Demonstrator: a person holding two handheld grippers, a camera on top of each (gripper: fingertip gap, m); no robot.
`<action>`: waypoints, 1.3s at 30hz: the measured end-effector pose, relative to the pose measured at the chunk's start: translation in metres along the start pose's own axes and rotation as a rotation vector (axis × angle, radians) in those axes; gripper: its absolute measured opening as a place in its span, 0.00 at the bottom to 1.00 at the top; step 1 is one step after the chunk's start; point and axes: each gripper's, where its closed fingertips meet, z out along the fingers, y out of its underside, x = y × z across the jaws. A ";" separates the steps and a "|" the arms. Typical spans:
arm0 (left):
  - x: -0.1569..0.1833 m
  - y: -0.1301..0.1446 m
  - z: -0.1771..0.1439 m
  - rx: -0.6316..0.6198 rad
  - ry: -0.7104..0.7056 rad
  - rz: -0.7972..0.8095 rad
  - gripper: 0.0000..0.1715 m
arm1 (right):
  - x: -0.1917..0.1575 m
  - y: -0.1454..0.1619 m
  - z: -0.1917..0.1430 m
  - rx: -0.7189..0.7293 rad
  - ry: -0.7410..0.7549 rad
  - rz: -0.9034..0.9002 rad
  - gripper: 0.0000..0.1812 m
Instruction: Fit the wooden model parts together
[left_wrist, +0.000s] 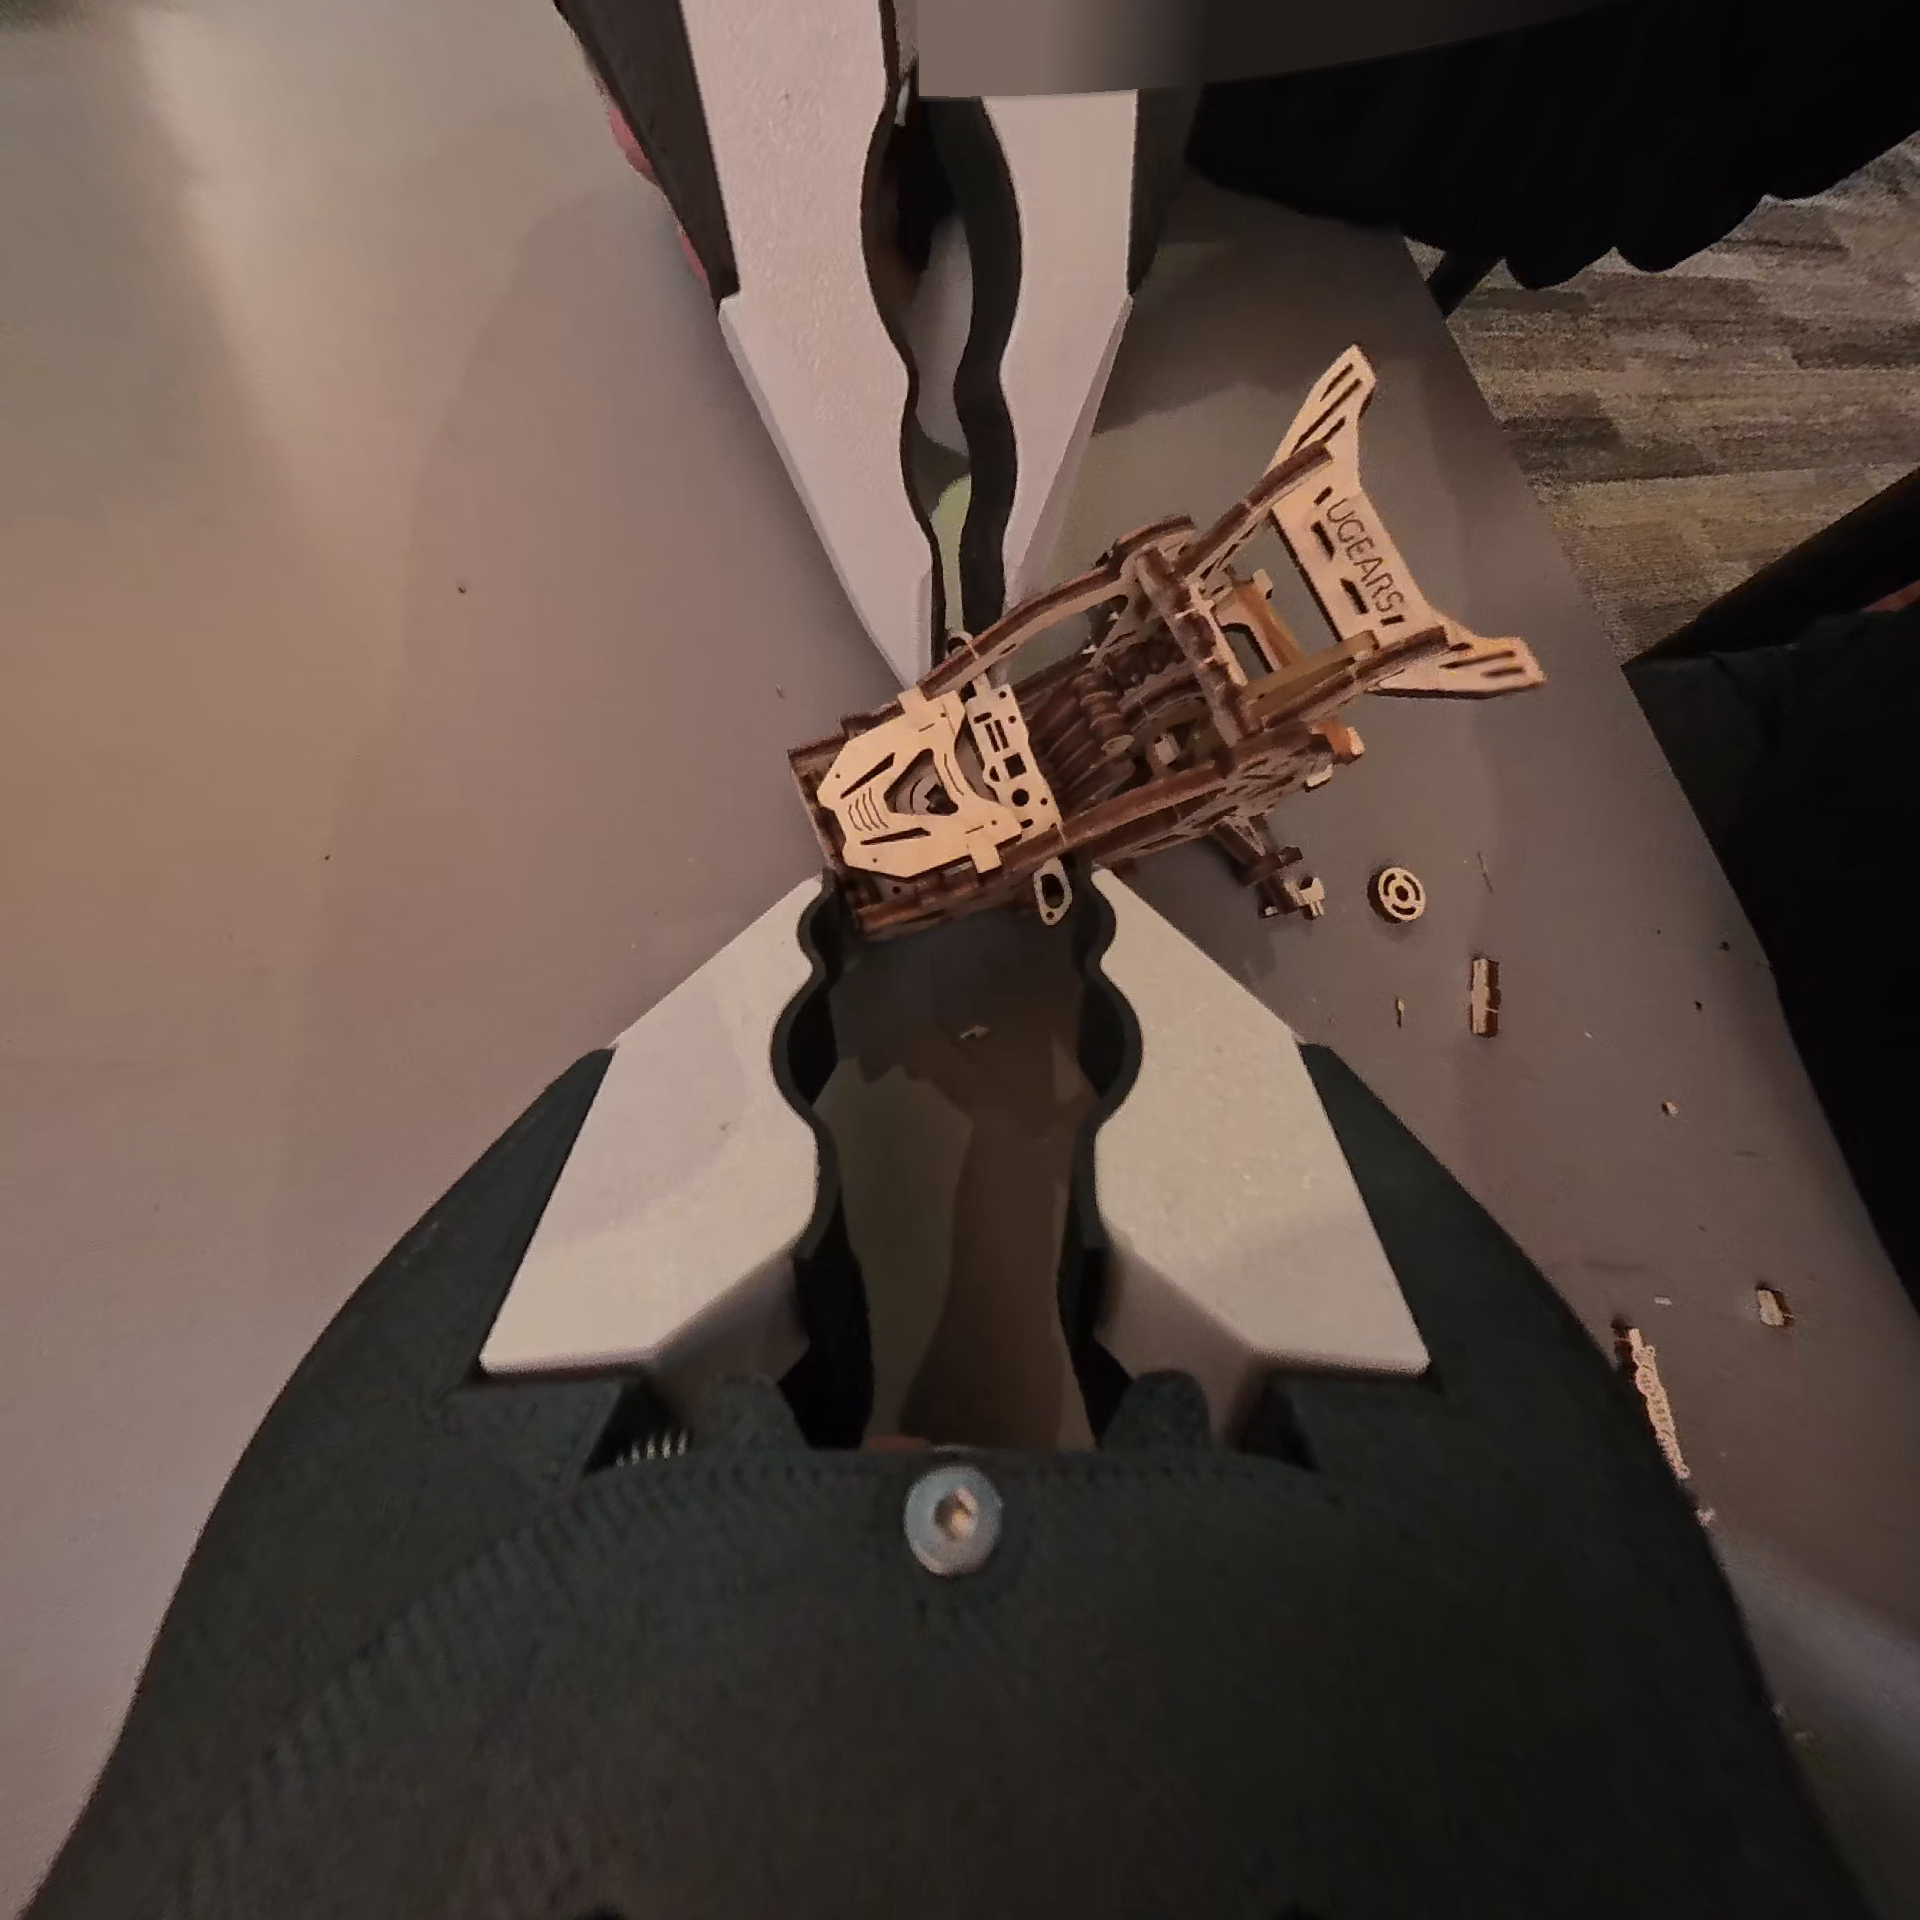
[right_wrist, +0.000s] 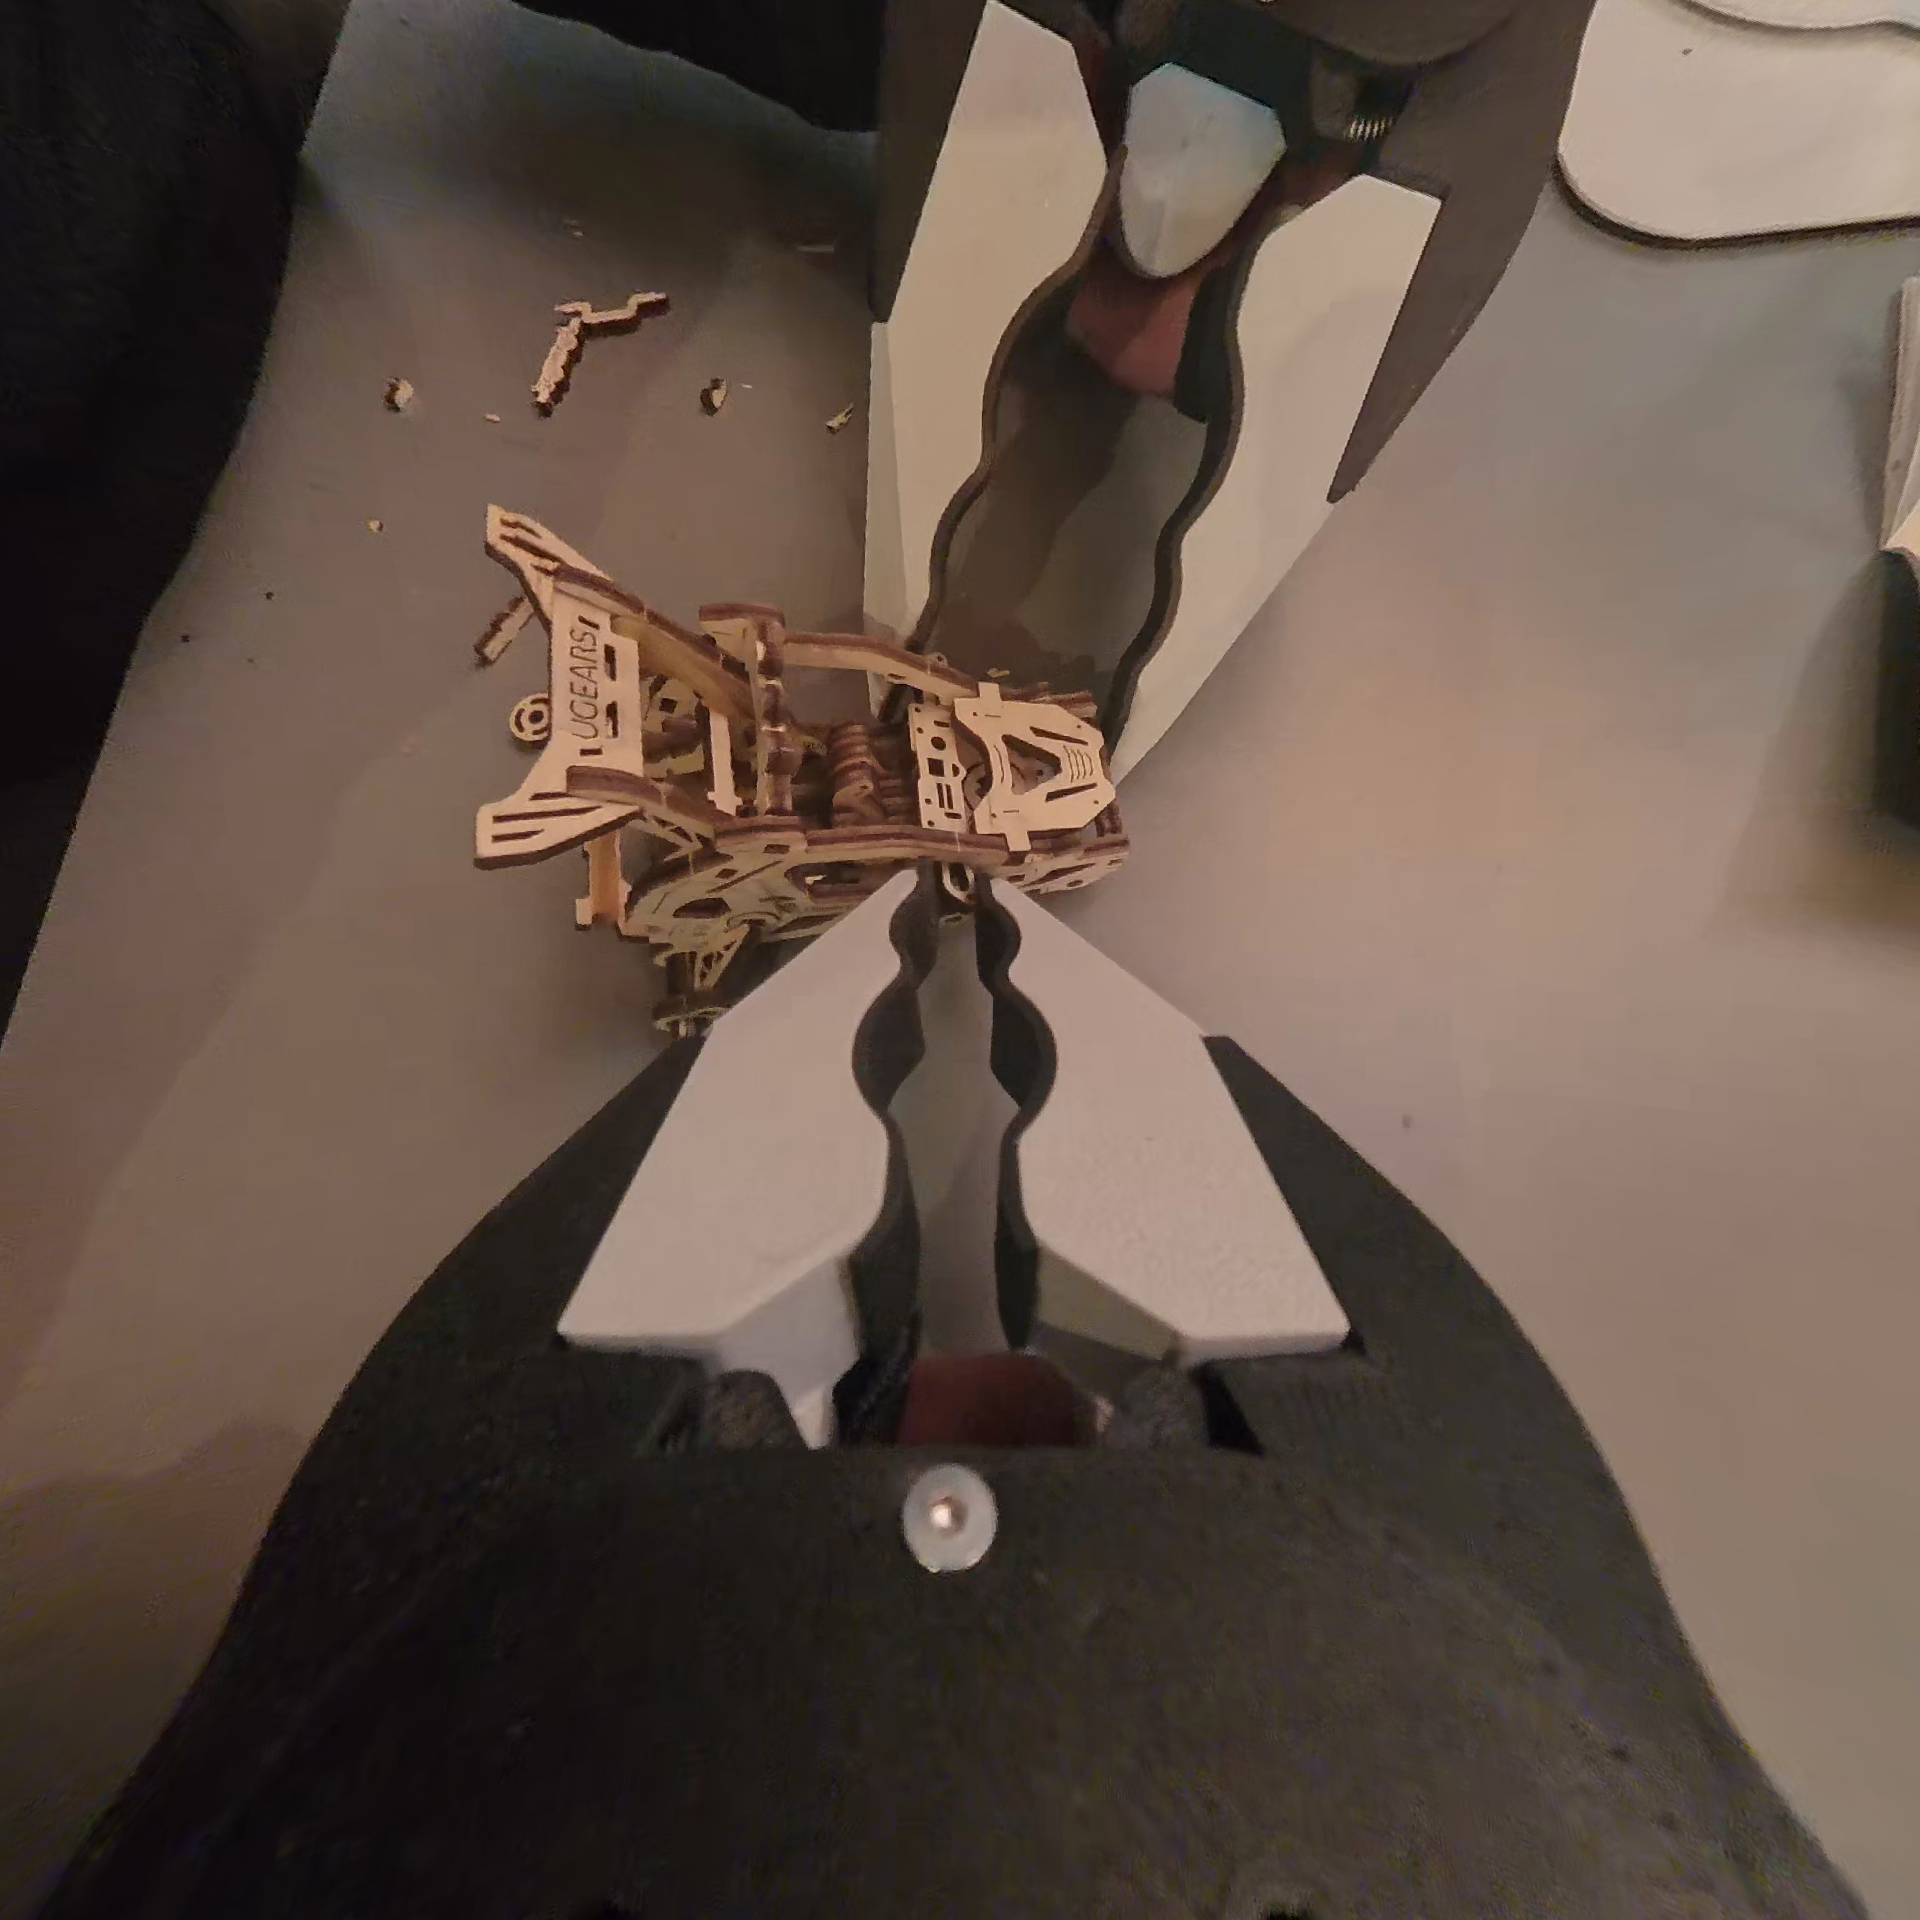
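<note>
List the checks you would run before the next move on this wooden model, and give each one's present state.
1. Right hand-held gripper pinches the wooden model at its side rail: ok.
2. Left hand-held gripper straddles the model's nose: ok.
3. Left grip is firm: cannot tell.
4. Round disc lies free on the table beside the model: ok.
5. Table cleared of offcuts: not ok, scraps lie scattered.
</note>
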 end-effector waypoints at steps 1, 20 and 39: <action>0.000 0.000 0.000 0.000 0.002 -0.001 0.24 | 0.000 0.000 -0.001 0.000 -0.001 0.007 0.02; 0.000 0.000 0.001 -0.004 -0.038 0.027 0.24 | 0.001 0.002 -0.001 0.012 -0.036 0.095 0.03; -0.015 -0.013 -0.004 -0.022 0.069 -0.282 0.18 | 0.004 -0.005 0.006 0.022 0.020 0.052 0.02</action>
